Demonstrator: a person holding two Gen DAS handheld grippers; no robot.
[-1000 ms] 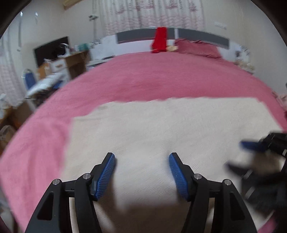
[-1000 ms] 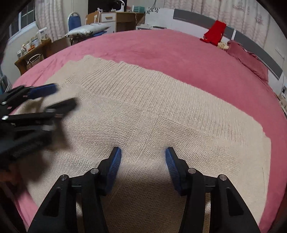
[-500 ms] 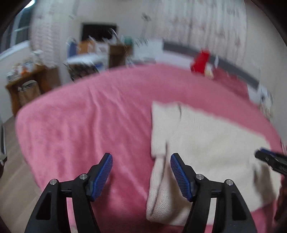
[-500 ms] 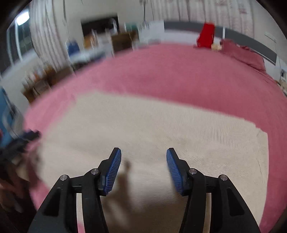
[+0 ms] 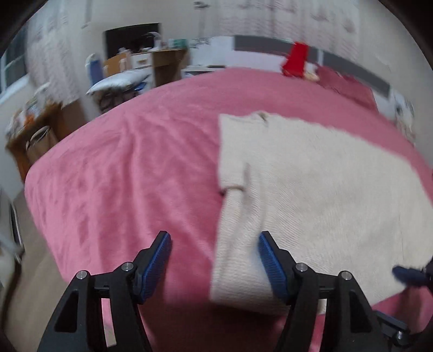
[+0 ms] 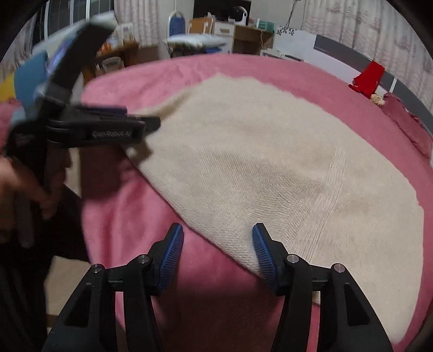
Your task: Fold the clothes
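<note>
Both sets of jaws stand wide apart with nothing between their blue pads. The left gripper (image 5: 213, 254) hangs over the near left edge of a cream knitted sweater (image 5: 311, 195) that lies spread flat on a bed with a pink cover (image 5: 121, 176). Its right pad is above the folded sleeve that runs along the sweater's left side, and its left pad is above bare pink cover. Whether either pad touches the fabric cannot be told, as the view is blurred.

The right gripper (image 6: 216, 246) sits over the near edge of the same sweater (image 6: 270, 168), with its right pad above the knit hem and its left pad above the cover (image 6: 130, 216). In the left wrist view, one blue tip of the right gripper shows at the far right, just at the sweater's near right corner.

In the right wrist view the left gripper (image 6: 140, 126) is seen from the side at the left, held in a blurred hand (image 6: 19, 184), its tips reaching to the sweater's left edge.

At the far end of the bed there is a grey and white headboard (image 6: 351, 62), a red cloth (image 6: 368, 78) draped on it, and a dark pink pillow (image 6: 408, 124) just beside it. Beyond the left side of the bed stand a wooden desk (image 6: 249, 39) with clutter, a blue chair (image 6: 177, 23) and curtains (image 6: 360, 21) along the far wall.
</note>
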